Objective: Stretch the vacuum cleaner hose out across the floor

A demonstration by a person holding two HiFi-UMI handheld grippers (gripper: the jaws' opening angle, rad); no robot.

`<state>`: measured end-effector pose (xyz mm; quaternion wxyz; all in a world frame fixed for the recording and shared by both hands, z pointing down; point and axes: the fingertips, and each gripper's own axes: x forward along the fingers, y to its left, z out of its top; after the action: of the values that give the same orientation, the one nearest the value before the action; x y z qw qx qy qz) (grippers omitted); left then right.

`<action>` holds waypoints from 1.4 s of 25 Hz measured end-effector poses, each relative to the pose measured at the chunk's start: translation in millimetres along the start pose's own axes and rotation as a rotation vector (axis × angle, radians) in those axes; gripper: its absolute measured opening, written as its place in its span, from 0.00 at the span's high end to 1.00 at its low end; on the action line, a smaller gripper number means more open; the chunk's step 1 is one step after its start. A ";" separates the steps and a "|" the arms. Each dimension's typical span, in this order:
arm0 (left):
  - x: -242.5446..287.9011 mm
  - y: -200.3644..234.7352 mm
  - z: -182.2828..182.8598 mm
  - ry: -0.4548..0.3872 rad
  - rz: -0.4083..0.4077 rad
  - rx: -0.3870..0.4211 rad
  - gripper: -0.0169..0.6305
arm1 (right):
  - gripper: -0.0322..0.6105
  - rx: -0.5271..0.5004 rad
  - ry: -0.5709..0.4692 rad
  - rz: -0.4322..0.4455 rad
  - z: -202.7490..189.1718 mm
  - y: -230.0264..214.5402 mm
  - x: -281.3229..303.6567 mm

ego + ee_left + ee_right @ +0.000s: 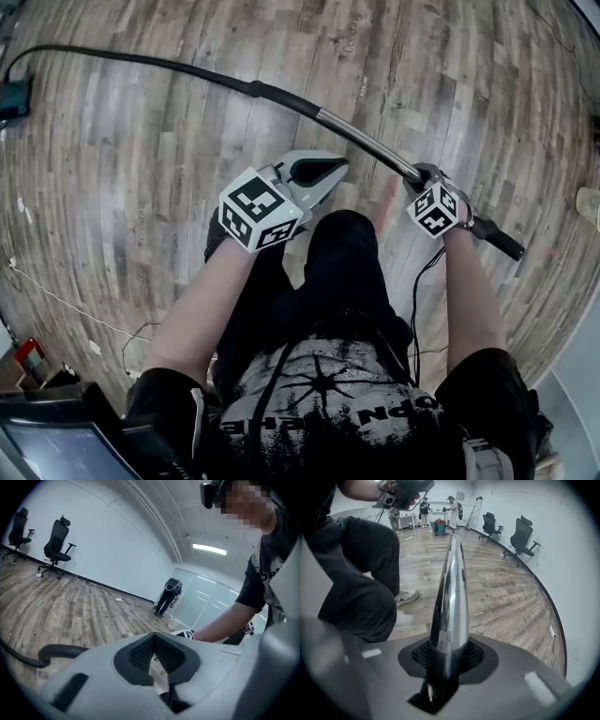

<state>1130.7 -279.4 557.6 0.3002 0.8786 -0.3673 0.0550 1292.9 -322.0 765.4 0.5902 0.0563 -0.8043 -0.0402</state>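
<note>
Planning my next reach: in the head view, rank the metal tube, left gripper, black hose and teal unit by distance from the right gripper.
1. Metal tube, clamped in the right gripper.
2. Left gripper, just to its left.
3. Black hose, upper left on the floor.
4. Teal unit, far left edge.

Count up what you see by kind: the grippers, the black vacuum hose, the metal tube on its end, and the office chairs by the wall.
Grippers: 2, the left gripper and the right gripper
Vacuum hose: 1
Metal tube: 1
Office chairs: 2
Total: 6
</note>
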 end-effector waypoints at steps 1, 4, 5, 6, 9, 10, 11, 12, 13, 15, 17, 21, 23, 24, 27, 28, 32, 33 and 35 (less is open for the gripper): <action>10.5 6.0 -10.2 0.008 -0.005 0.036 0.97 | 0.76 0.007 0.009 -0.001 -17.8 2.6 23.0; 38.8 16.0 -40.3 0.012 -0.041 0.113 0.97 | 0.77 0.033 0.030 -0.003 -67.9 12.6 95.6; 47.0 17.7 -51.7 0.014 -0.048 0.132 0.97 | 0.77 0.038 0.037 -0.005 -84.2 15.9 120.2; 54.7 20.7 -63.7 0.018 -0.043 0.147 0.97 | 0.77 0.044 0.044 -0.005 -100.3 19.1 144.2; 72.5 30.7 -92.5 0.000 -0.016 0.141 0.97 | 0.78 0.079 0.046 0.002 -139.1 29.4 205.3; 75.6 32.5 -97.2 -0.022 -0.011 0.114 0.97 | 0.78 0.093 0.037 -0.006 -145.6 29.2 219.3; 77.0 33.0 -99.8 -0.047 -0.006 0.082 0.97 | 0.79 0.102 0.025 -0.026 -148.8 26.1 229.1; 76.7 31.6 -101.7 -0.070 0.000 0.053 0.97 | 0.79 0.103 0.014 -0.052 -150.2 22.0 234.7; 75.0 28.3 -103.7 -0.085 0.007 0.035 0.97 | 0.79 0.100 0.006 -0.076 -150.2 19.2 237.3; 70.7 20.0 -109.5 -0.087 0.032 0.047 0.97 | 0.79 0.096 -0.014 -0.084 -146.7 22.5 241.0; 70.5 11.2 -119.5 -0.061 0.060 0.091 0.97 | 0.81 0.102 -0.016 -0.031 -147.9 42.9 249.9; 81.6 -3.4 -133.0 -0.022 0.064 0.134 0.97 | 0.81 0.042 0.068 0.017 -167.3 82.5 278.3; 84.4 -4.1 -133.6 -0.023 0.061 0.142 0.97 | 0.80 0.036 0.118 0.018 -176.1 87.2 291.9; 83.8 -2.8 -135.1 -0.023 0.063 0.136 0.97 | 0.79 0.043 0.138 0.023 -180.4 89.3 296.6; 75.7 3.4 -140.6 -0.024 0.082 0.099 0.97 | 0.76 0.092 0.159 0.041 -185.9 90.3 302.5; 73.1 5.2 -140.8 -0.027 0.089 0.092 0.97 | 0.72 0.121 0.163 0.058 -185.4 88.5 303.0; 72.7 5.3 -136.2 -0.043 0.096 0.080 0.97 | 0.61 0.184 0.191 0.106 -190.4 82.7 301.0; 74.0 4.3 -134.7 -0.047 0.094 0.081 0.97 | 0.62 0.171 0.200 0.108 -192.5 82.4 298.8; 75.1 2.5 -131.7 -0.054 0.087 0.082 0.97 | 0.63 0.138 0.213 0.114 -194.8 84.8 292.7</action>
<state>1199.7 -252.0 689.8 0.2511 0.8745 -0.4107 0.0593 1388.1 -278.1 1111.6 0.6683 0.0548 -0.7398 0.0551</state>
